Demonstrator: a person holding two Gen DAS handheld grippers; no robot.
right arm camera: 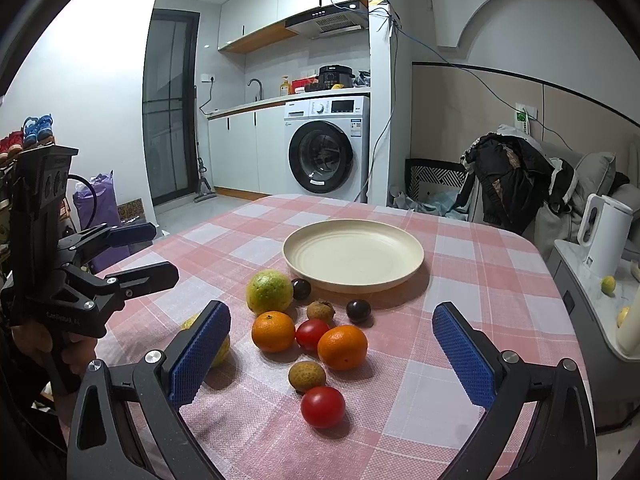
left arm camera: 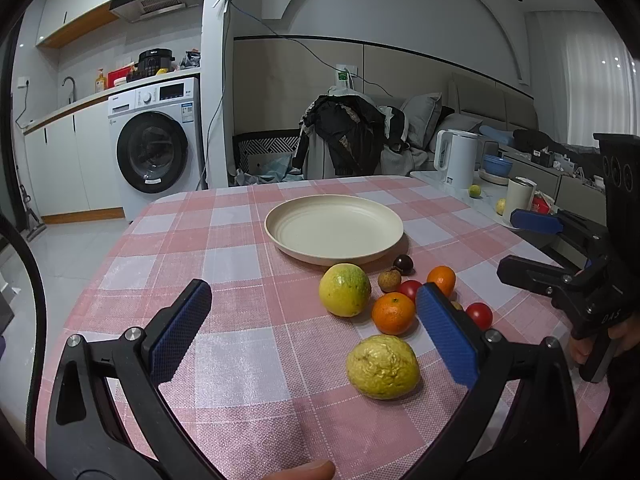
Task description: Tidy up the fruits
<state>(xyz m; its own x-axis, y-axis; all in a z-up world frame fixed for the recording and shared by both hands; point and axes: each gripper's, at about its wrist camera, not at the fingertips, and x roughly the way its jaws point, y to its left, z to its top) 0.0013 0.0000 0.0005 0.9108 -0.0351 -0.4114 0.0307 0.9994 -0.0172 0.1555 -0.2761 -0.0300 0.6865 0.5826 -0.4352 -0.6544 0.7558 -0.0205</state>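
Observation:
An empty cream plate (left arm camera: 334, 226) (right arm camera: 352, 256) sits mid-table. In front of it lie loose fruits: a green-yellow citrus (left arm camera: 345, 290) (right arm camera: 269, 291), a wrinkled yellow fruit (left arm camera: 383, 366), two oranges (right arm camera: 273, 331) (right arm camera: 342, 347), two tomatoes (right arm camera: 311, 334) (right arm camera: 323, 406), two longans (right arm camera: 320, 311) and two dark plums (right arm camera: 358, 311). My left gripper (left arm camera: 316, 332) is open just above the cloth, the wrinkled yellow fruit near its right finger. My right gripper (right arm camera: 332, 356) is open too, the fruit cluster lying ahead between its fingers. Neither holds anything.
A pink checked cloth (left arm camera: 240, 264) covers the table. A side counter at the right carries a white kettle (left arm camera: 456, 158), a blue bowl (left arm camera: 497, 166) and small fruits. A chair draped with clothes (right arm camera: 508, 176) stands behind the table, a washing machine (right arm camera: 326, 148) further back.

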